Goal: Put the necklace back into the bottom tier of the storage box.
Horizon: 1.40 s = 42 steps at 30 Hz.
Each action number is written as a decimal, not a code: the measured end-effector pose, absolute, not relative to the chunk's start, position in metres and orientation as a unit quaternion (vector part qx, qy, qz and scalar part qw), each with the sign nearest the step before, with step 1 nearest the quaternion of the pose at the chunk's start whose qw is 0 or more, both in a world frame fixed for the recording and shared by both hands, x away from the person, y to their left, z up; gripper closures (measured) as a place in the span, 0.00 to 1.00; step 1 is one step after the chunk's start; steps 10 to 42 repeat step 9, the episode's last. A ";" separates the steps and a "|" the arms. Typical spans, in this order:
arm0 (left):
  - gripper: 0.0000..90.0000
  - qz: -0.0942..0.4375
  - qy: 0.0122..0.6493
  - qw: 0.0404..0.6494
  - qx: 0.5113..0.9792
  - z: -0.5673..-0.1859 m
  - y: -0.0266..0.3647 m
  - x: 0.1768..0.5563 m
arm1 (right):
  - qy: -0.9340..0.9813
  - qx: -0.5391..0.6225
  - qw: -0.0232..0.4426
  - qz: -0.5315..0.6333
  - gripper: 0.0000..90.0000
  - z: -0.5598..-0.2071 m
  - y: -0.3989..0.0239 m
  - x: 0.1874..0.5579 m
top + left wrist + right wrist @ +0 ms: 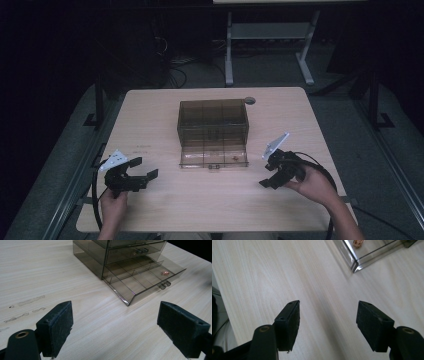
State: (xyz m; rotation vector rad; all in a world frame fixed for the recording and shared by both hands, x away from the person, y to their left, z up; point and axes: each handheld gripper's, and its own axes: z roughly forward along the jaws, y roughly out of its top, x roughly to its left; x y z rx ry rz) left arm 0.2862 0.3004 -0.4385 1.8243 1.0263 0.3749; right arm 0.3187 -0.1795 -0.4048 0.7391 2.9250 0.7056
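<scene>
Smoked plastic drawer box (pixel 213 120) is standing mid-desk (pixel 165 210), its bottom drawer (pixel 214 157) lying pulled out toward the person. A small copper-coloured piece (pixel 164 272) is sitting in that drawer's right compartment. Nothing is lying between box and grippers. Left gripper (pixel 145 169) and right gripper (pixel 266 175) are flanking the drawer, well apart from it, fingers (pixel 55 327) spread wide, holding nothing.
</scene>
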 end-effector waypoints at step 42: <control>0.14 0.157 0.419 0.484 0.752 -0.438 0.302 0.287 | 0.939 0.252 0.030 0.233 0.38 -0.416 -0.191 0.299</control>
